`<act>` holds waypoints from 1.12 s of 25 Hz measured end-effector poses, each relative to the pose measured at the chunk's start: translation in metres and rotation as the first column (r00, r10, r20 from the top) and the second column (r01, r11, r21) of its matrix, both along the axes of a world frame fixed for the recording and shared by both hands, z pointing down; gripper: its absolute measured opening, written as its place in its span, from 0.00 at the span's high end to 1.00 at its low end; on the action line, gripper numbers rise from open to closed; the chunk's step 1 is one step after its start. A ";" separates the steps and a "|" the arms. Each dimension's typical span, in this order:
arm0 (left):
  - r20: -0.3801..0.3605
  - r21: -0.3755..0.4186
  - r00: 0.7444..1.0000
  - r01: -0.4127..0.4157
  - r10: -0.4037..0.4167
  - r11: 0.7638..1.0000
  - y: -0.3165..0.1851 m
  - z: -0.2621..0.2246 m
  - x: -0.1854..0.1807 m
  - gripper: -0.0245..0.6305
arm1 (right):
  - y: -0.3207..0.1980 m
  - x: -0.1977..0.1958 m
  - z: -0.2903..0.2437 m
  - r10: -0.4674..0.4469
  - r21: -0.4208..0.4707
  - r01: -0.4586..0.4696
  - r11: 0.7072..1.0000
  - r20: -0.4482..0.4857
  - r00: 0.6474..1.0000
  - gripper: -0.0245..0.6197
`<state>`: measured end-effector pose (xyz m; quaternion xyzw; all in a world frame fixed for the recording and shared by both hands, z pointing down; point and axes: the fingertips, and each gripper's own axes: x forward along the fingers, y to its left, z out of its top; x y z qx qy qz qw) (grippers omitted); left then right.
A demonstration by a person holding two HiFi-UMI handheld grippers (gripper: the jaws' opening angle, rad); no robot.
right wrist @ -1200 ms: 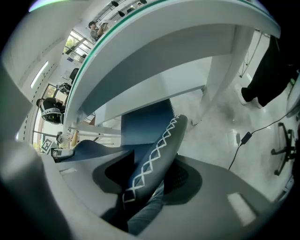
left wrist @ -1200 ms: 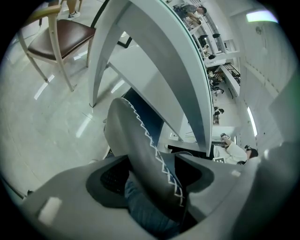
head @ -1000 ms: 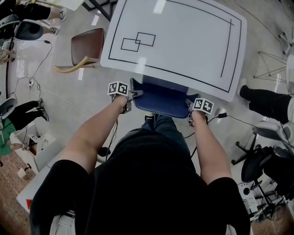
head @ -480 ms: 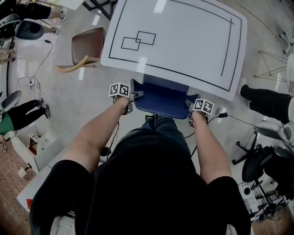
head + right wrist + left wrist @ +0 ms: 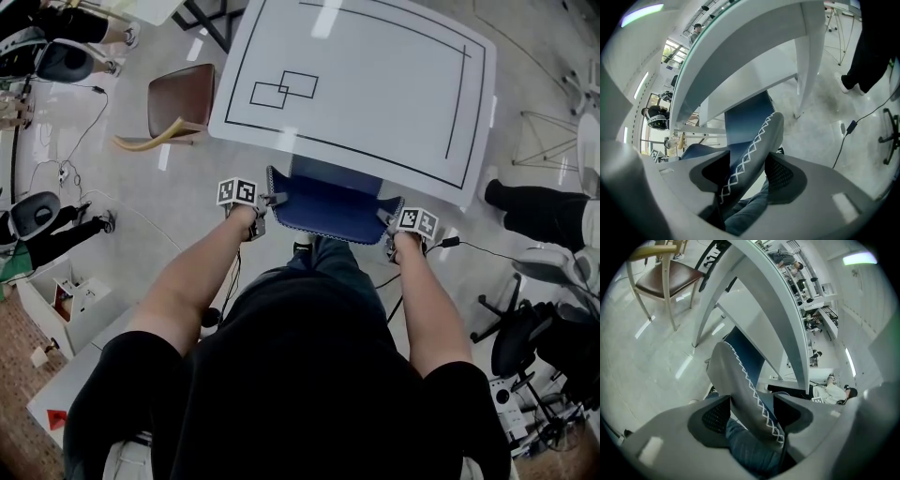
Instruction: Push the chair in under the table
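A blue chair (image 5: 328, 208) with white cross-stitching stands with its seat partly under the near edge of the white table (image 5: 375, 84). My left gripper (image 5: 265, 202) is shut on the left edge of the backrest (image 5: 745, 390), which runs between its jaws (image 5: 750, 416). My right gripper (image 5: 386, 220) is shut on the backrest's right edge (image 5: 752, 145), gripped between its jaws (image 5: 747, 176). The front of the seat is hidden beneath the tabletop. My own legs in jeans show just behind the chair.
A brown wooden chair (image 5: 178, 98) stands left of the table. A cable with a plug (image 5: 450, 242) lies on the floor at the right, near a person's dark legs (image 5: 544, 211) and a black office chair (image 5: 525, 337). White boxes (image 5: 70, 300) sit at left.
Both grippers keep their hold on the backrest, and the chair has barely shifted against the table. A person at the far left has moved.
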<state>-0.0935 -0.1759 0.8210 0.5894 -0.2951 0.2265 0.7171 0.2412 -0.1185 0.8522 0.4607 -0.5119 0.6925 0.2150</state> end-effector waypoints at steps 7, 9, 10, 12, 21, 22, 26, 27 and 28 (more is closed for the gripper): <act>0.003 0.044 1.000 -0.011 0.011 0.999 0.003 -0.014 -0.014 0.52 | 0.004 0.008 -0.024 0.001 0.057 0.000 0.998 -0.018 1.000 0.55; 0.009 0.058 1.000 -0.016 0.015 0.998 0.005 -0.018 -0.019 0.52 | 0.004 0.011 -0.033 0.003 0.085 -0.001 0.996 -0.018 1.000 0.55; 0.012 0.067 1.000 -0.020 0.020 0.998 0.005 -0.021 -0.021 0.52 | 0.004 0.013 -0.037 0.002 0.103 0.000 0.995 -0.017 1.000 0.55; 0.016 0.087 1.000 -0.028 0.027 0.996 0.006 -0.025 -0.026 0.52 | 0.003 0.013 -0.048 -0.012 0.147 0.015 0.989 -0.021 1.000 0.55; 0.047 0.265 0.993 -0.113 0.104 0.958 0.008 -0.066 -0.047 0.52 | 0.004 0.004 -0.096 -0.123 0.313 0.153 0.937 -0.111 0.986 0.55; 0.044 0.291 0.994 -0.108 0.099 0.951 0.006 -0.073 -0.049 0.52 | 0.003 0.002 -0.102 -0.140 0.329 0.175 0.928 -0.126 0.982 0.55; 0.058 0.403 0.991 -0.131 0.118 0.906 -0.003 -0.103 -0.051 0.52 | 0.001 -0.006 -0.131 -0.185 0.402 0.244 0.882 -0.181 0.966 0.55; 0.066 0.431 0.989 -0.145 0.129 0.891 -0.005 -0.112 -0.050 0.52 | -0.001 -0.008 -0.139 -0.187 0.421 0.253 0.871 -0.193 0.963 0.55; 0.075 0.458 0.987 -0.159 0.141 0.875 -0.007 -0.119 -0.050 0.52 | -0.003 -0.009 -0.146 -0.188 0.440 0.261 0.860 -0.202 0.961 0.55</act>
